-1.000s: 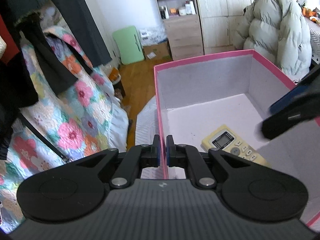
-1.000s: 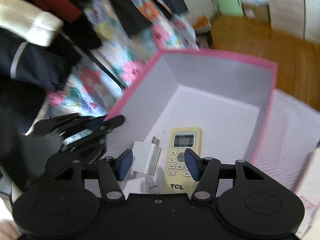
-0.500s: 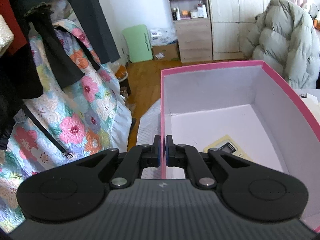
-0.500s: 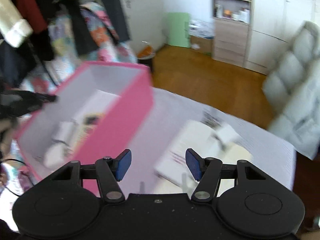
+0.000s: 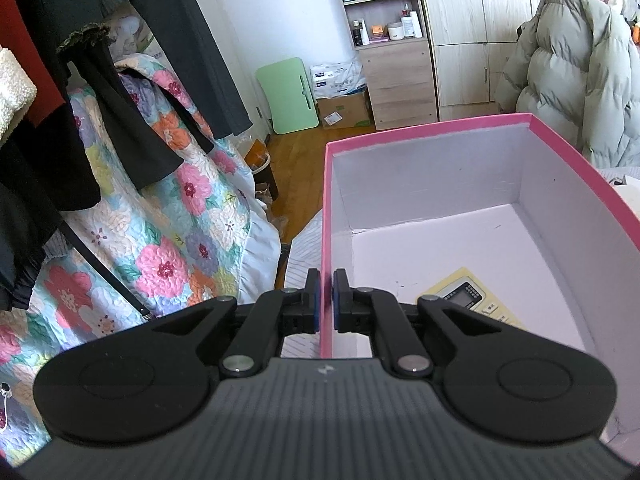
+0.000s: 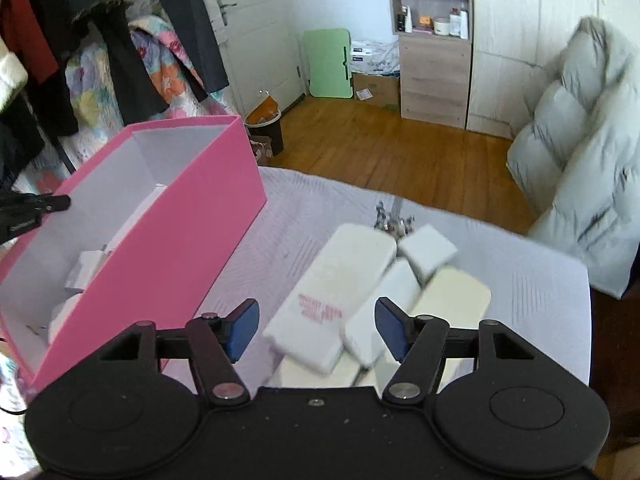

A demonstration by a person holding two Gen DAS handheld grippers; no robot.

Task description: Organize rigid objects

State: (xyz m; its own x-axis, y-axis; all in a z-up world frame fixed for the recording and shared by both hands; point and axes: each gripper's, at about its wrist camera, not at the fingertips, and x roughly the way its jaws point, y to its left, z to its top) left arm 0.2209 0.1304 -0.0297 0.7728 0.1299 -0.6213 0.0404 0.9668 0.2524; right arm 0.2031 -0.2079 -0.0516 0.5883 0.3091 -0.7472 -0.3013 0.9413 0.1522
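Note:
My left gripper (image 5: 326, 300) is shut on the near left wall of the pink box (image 5: 440, 128). A cream remote (image 5: 468, 296) lies on the box floor. In the right wrist view the pink box (image 6: 192, 240) stands at the left with a white charger (image 6: 86, 268) inside. My right gripper (image 6: 316, 330) hovers over a pile of flat white things on the table, its jaws opening and touching nothing. Under it lie a white remote with pink print (image 6: 336, 292), a narrow white remote (image 6: 384, 308), a cream one (image 6: 452, 300) and a small white block (image 6: 428, 254).
Small metal pieces (image 6: 394, 220) lie just beyond the pile on the pale table cover (image 6: 520, 280). A puffy jacket (image 6: 580, 200) sits off the table's right edge. A floral quilt (image 5: 168, 240) and hanging dark clothes (image 5: 120, 120) are to the left of the box.
My right gripper left the box, where the white charger stayed, swung right over the pile of white things, and its jaws widened. The left gripper kept its hold on the box wall.

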